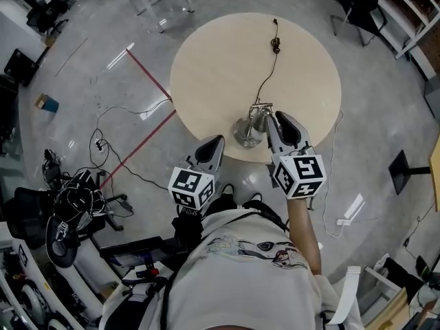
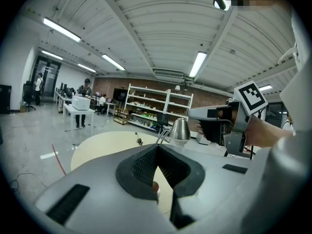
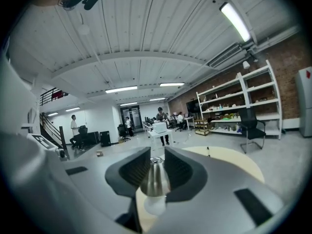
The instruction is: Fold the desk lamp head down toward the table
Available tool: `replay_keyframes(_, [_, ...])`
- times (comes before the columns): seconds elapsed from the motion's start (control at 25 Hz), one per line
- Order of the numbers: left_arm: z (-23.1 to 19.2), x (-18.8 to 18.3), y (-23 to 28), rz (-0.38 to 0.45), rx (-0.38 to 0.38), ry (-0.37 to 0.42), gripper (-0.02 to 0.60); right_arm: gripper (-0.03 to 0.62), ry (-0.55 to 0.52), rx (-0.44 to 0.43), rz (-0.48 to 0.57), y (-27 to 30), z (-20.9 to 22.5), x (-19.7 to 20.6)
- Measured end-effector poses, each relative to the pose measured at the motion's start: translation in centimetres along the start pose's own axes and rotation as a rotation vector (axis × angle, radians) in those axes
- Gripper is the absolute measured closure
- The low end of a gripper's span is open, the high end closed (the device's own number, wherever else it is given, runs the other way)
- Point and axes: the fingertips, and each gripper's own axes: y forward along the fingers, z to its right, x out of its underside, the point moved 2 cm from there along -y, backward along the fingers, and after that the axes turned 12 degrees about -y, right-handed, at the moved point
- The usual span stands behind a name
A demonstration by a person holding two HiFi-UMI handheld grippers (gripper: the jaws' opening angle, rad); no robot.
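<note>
The metal desk lamp stands at the near edge of the round beige table [image 1: 220, 53], its cone head [image 1: 260, 120] beside its round base [image 1: 244, 133]. My right gripper [image 1: 273, 119] reaches in from the right at the head. In the right gripper view the cone [image 3: 155, 179] sits in the gap between the parted fingertips of the right gripper [image 3: 155, 152], and I see no pad pressing on it. My left gripper [image 1: 217, 143] hangs short of the table edge, shut and empty. From the left gripper [image 2: 157, 147] I see the cone [image 2: 180, 129] just under the right gripper [image 2: 192, 113].
The lamp's black cord [image 1: 269, 67] runs across the table to a plug [image 1: 275, 45]. Red tape [image 1: 148, 78] and loose cables [image 1: 110, 150] lie on the floor at left. A chair [image 1: 357, 5] and shelves stand at the back right. People stand far off.
</note>
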Motion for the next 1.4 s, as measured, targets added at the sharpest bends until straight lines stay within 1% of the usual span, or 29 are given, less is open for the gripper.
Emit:
replay_keyframes(0.2, [-0.3,0.0,0.5,-0.003,-0.004,-0.001,0.581,0.448,-0.031,-0.021,-0.041,1.6,-0.1,0.6])
replay_keyframes(0.32, [-0.4,0.3,0.1,-0.006,-0.006,-0.001,0.580,0.417,-0.055,-0.024,-0.078,2.2,-0.8,1.3])
replay_keyframes(0.44, [-0.5,0.4,-0.4,-0.006,-0.008,-0.001,0.580,0.414,-0.074,-0.006,-0.107,2.6,-1.2,1.8])
replay_keyframes(0.56, [-0.6,0.4,-0.5,-0.006,-0.013,-0.001,0.581,0.414,-0.092,0.009,-0.114,2.5,-1.1,1.8])
replay_keyframes(1.4, [-0.9,0.9,-0.9,-0.023,-0.015,-0.004,0.580,0.414,-0.112,0.036,-0.087,1.1,-1.7,2.4])
